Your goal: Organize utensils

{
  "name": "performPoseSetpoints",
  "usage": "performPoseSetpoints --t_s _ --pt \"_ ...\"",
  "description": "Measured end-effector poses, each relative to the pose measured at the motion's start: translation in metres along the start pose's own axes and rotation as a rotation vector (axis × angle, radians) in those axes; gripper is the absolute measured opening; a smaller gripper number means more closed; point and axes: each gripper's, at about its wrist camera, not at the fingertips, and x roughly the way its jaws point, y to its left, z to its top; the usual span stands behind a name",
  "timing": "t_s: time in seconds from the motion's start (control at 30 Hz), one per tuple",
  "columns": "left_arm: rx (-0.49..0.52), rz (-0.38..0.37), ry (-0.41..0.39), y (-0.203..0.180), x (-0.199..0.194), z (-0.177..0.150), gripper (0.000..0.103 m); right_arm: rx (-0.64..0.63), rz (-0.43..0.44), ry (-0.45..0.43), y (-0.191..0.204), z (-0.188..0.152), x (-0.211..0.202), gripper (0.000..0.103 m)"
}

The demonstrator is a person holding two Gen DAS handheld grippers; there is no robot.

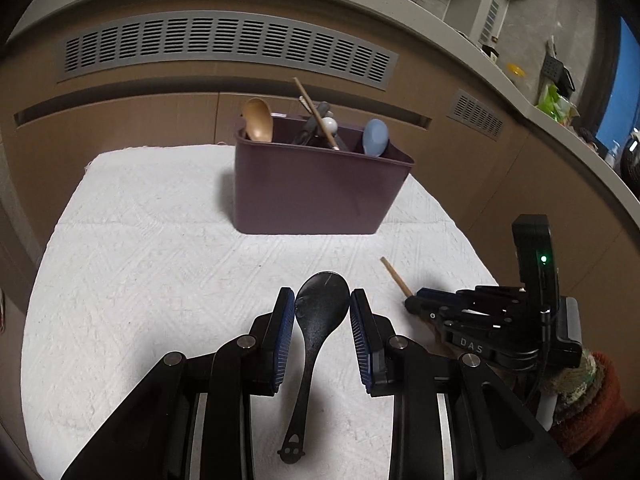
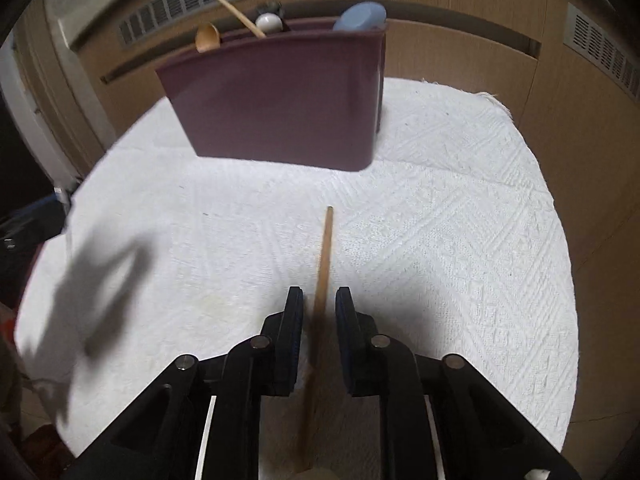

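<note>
Left gripper [image 1: 322, 303] pads clamp the black spoon [image 1: 319, 332] bowl, handle trailing near. Right gripper [image 2: 319, 300] half-closed astride a wooden chopstick [image 2: 323, 264] pointing far; contact seems unlikely through blur.

brown cabinets [image 1: 120, 120] with grey vents [image 1: 224, 46] behind.

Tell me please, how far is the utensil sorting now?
Done: a wooden spoon, a blue spoon and other pieces stand in the purple bin. In hand: the left gripper clamps the black spoon; the right gripper straddles a wooden chopstick. Left: binning both.
</note>
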Motion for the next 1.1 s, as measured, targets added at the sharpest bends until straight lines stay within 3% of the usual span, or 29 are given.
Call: performPoseSetpoints --t_s 0.13,0.23,0.6,0.9,1.1 --pt "-0.022 -0.015 -0.002 0.004 0.002 -0.001 0.029 -0.015 -0.033 0.007 0.004 -0.003 -0.003 0.007" --pt "-0.024 -0.021 -0.006 0.005 0.001 -0.001 0.029 0.009 0.0 0.0 0.001 -0.008 -0.014 0.006" --pt "-0.046 -0.028 -0.005 -0.001 -0.011 -0.006 0.029 0.072 0.059 -0.198 -0.005 -0.012 -0.085 0.006" --pt "-0.065 -0.065 -0.032 -0.001 -0.021 -0.003 0.029 0.088 0.052 -0.24 0.003 -0.013 -0.1 0.006" --pt "-0.093 -0.071 -0.032 0.002 -0.022 0.009 0.029 0.098 0.043 -0.314 0.007 -0.007 -0.123 0.006"
